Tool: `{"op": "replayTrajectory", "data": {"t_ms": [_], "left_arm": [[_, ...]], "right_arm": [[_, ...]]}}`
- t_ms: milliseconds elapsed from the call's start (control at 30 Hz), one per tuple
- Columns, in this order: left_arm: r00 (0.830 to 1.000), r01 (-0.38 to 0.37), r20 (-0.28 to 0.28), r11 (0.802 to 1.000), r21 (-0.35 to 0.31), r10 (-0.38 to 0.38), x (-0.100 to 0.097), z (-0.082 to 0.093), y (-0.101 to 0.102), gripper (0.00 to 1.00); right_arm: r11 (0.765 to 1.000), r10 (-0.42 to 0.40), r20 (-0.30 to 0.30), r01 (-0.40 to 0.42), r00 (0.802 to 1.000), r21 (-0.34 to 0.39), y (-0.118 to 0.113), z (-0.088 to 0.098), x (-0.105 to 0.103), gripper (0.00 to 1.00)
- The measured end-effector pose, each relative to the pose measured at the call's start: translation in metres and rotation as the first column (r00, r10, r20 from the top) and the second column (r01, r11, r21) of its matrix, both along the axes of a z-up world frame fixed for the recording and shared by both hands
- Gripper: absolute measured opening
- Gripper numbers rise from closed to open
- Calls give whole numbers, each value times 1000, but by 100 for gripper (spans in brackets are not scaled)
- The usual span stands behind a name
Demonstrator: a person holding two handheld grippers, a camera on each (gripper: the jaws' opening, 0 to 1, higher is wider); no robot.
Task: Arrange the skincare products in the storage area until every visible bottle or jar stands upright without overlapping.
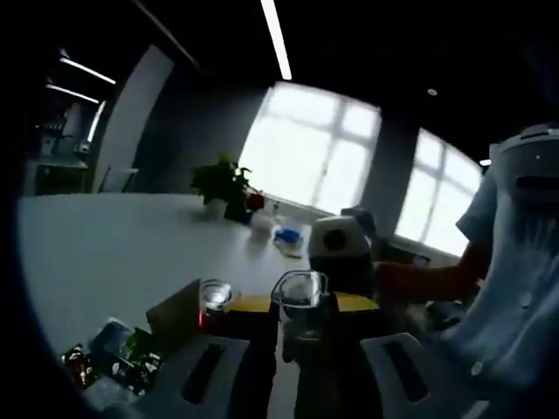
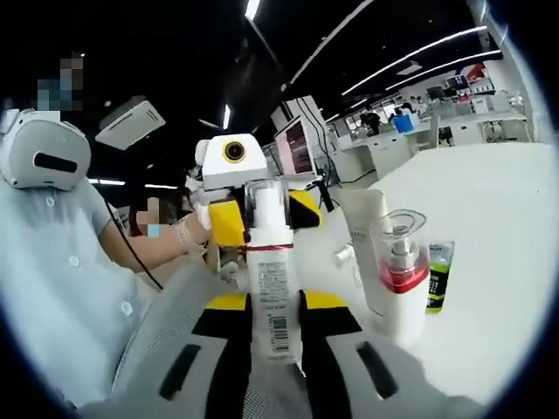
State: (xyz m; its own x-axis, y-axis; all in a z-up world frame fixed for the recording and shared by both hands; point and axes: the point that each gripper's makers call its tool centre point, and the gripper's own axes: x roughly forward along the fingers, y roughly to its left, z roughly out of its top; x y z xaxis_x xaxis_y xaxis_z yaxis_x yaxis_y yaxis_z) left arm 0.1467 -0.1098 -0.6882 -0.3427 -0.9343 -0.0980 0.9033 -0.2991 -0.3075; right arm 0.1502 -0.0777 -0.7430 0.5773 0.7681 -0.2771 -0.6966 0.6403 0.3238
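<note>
A white pump bottle (image 2: 269, 271) with a clear cap and a red band stands upright between my right gripper's (image 2: 276, 305) yellow-tipped fingers, which are shut on its body. The left gripper (image 2: 232, 170), held by a gloved hand, faces it from behind, its yellow fingers close on both sides of the bottle's top. In the left gripper view the same clear-capped bottle (image 1: 302, 305) sits between my left gripper's (image 1: 302, 325) fingertips, which close on it. A red-banded pump bottle (image 2: 402, 284), a white tube (image 2: 367, 223) and a green-black tube (image 2: 439, 275) stand on the white table (image 2: 498, 227).
A clear-lidded jar (image 1: 216, 295), a brown box (image 1: 173, 316) and dark sachets (image 1: 129, 351) lie on the table (image 1: 105, 253) at the lower left. A potted plant (image 1: 223, 183) and a blue-white item (image 1: 288, 236) sit farther back. A person in a light shirt (image 2: 61, 262) stands close.
</note>
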Motion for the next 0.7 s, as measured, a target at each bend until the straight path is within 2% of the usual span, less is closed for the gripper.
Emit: {"op": "replayTrajectory", "data": {"t_ms": [33, 100, 233, 267, 333, 433, 533, 633, 667, 700], "left_arm": [[1000, -3, 19, 1000, 19, 3, -1, -6, -2, 18], [999, -1, 37, 999, 41, 0, -3, -13, -7, 18], [997, 13, 71, 996, 83, -19, -1, -29, -14, 17], [996, 10, 85, 996, 88, -18, 0, -33, -16, 17], [993, -9, 117, 996, 86, -1, 4, -40, -18, 17], [995, -46, 91, 996, 72, 40, 11, -45, -19, 17], [997, -43, 74, 996, 80, 37, 12, -49, -18, 17], [993, -37, 115, 995, 97, 26, 10, -58, -19, 17], [991, -40, 133, 993, 108, 25, 10, -60, -19, 17], [983, -51, 181, 991, 124, 28, 13, -65, -18, 17]], "right_arm": [[998, -10, 9, 10, 1000, -57, -3, -7, 3, 22], [996, -1, -16, -1, 1000, -88, -3, -15, 2, 22], [977, 24, -38, -31, 999, -210, -6, -34, 4, 22], [969, 23, -22, -28, 999, -244, -7, -39, 7, 22], [960, -4, 3, 5, 1000, -279, -11, -47, 14, 22], [958, -22, 17, 26, 1000, -284, -14, -53, 17, 22], [953, -6, 15, 11, 1000, -303, -17, -58, 16, 23], [938, -7, 2, 7, 1000, -347, -20, -66, 16, 23], [931, -17, -22, 8, 1000, -364, -23, -71, 16, 23], [925, -23, -26, 12, 999, -380, -25, -74, 16, 23]]}}
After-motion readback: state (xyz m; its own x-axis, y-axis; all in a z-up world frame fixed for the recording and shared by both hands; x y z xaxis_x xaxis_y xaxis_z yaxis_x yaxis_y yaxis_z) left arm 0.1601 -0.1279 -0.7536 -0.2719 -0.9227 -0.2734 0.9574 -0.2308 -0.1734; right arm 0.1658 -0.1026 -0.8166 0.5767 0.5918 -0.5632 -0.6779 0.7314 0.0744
